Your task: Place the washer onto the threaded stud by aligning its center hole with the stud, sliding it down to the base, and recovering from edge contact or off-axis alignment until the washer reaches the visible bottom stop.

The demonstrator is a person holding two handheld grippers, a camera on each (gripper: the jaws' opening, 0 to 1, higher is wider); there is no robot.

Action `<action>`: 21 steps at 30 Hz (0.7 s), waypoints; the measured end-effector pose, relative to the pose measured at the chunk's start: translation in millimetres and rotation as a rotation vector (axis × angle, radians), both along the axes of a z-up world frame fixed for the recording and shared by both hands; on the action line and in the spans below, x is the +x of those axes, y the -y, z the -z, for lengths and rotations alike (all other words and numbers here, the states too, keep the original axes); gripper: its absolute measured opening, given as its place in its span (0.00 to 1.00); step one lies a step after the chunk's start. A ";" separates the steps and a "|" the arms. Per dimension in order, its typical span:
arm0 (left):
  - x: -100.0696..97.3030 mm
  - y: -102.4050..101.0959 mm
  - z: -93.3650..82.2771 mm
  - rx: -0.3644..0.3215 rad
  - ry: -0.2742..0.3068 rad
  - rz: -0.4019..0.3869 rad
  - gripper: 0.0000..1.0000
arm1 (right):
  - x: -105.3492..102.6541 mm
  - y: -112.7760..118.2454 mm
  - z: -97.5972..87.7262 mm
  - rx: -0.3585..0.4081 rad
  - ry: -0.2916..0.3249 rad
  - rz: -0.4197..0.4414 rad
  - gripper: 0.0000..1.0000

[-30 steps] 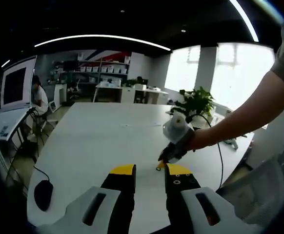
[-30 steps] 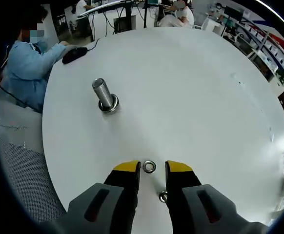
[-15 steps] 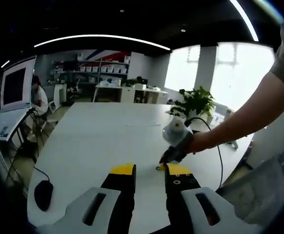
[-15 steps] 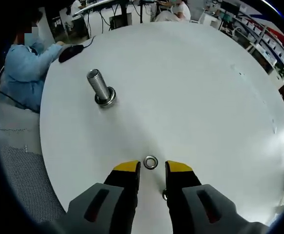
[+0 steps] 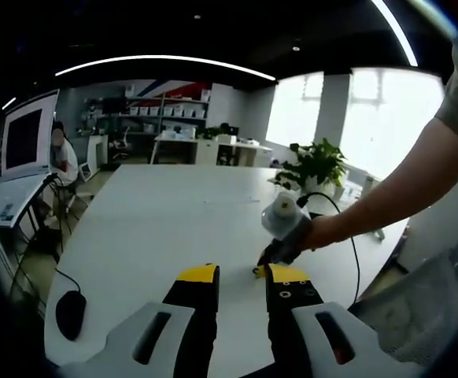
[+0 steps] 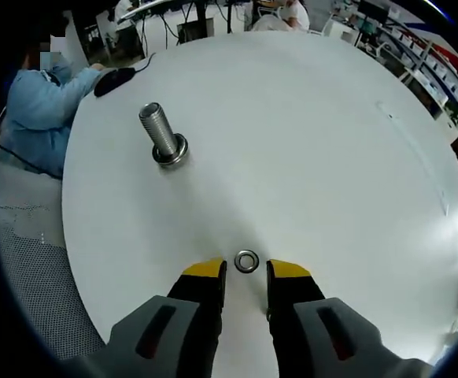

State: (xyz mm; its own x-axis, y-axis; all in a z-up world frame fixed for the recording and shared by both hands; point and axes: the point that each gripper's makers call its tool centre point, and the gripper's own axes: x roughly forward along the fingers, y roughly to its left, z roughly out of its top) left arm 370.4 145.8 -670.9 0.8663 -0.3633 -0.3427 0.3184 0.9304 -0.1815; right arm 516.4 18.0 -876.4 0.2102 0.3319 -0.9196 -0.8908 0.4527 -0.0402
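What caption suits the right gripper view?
Open right gripper poised over a washer on the white table, threaded stud standing beyond.

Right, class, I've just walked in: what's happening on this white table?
A person is working with hand-held tongs. The right tongs hover open just behind a small silver metal washer lying flat on the round white table, not yet gripping it. The upright grey threaded stud stands further off with a ring already at its base. The left tongs wait open above the table, the right ones visible just beyond them.
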 end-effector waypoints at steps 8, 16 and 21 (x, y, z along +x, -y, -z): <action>0.1 -0.1 -0.3 -0.001 0.001 -0.001 0.21 | -1.2 0.2 -1.1 0.005 -0.002 -0.009 0.23; 0.0 -0.9 -0.5 -0.001 0.002 -0.005 0.21 | -1.5 0.3 -0.2 0.003 -0.006 -0.010 0.23; -0.1 -1.1 -0.2 0.000 0.000 -0.006 0.21 | -1.3 -2.0 -0.1 0.014 -0.008 -0.006 0.22</action>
